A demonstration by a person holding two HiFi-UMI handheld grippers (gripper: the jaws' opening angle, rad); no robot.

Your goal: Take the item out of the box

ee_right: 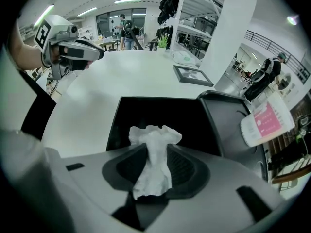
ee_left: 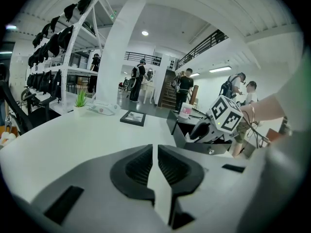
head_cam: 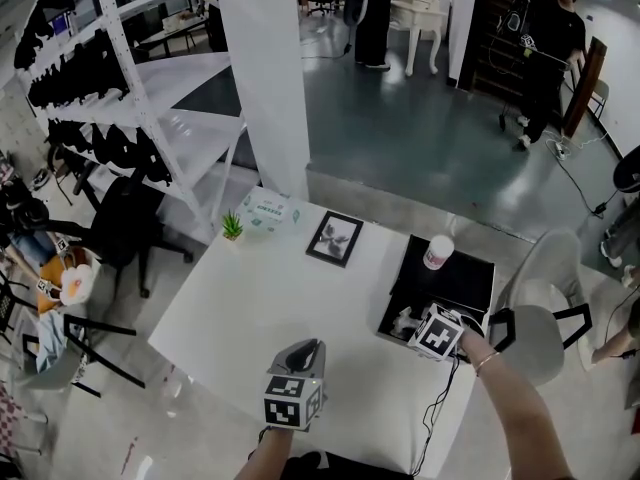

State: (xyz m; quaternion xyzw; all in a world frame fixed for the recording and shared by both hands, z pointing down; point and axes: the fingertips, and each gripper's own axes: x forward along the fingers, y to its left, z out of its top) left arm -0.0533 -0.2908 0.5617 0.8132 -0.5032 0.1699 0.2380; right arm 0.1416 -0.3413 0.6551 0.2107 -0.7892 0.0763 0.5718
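Observation:
A black open box (head_cam: 398,290) lies at the white table's (head_cam: 270,298) right edge, its lid (head_cam: 462,278) folded back. My right gripper (head_cam: 410,322) reaches into the box, and its jaws are shut on a crumpled white paper wad (ee_right: 153,152). The wad pokes up between the pads above the box's dark inside (ee_right: 155,113). My left gripper (head_cam: 306,348) hovers over the table's near edge, jaws shut with nothing between them. From the left gripper view I see the right gripper (ee_left: 206,131) at the box (ee_left: 194,147). The left gripper (ee_right: 98,53) shows in the right gripper view, off to the left.
A white and pink cup (head_cam: 437,252) stands on the lid. Farther back on the table are a framed picture (head_cam: 335,238), a tissue pack (head_cam: 265,211) and a small plant (head_cam: 232,226). A white pillar (head_cam: 265,78) rises behind; a chair (head_cam: 545,318) sits to the right.

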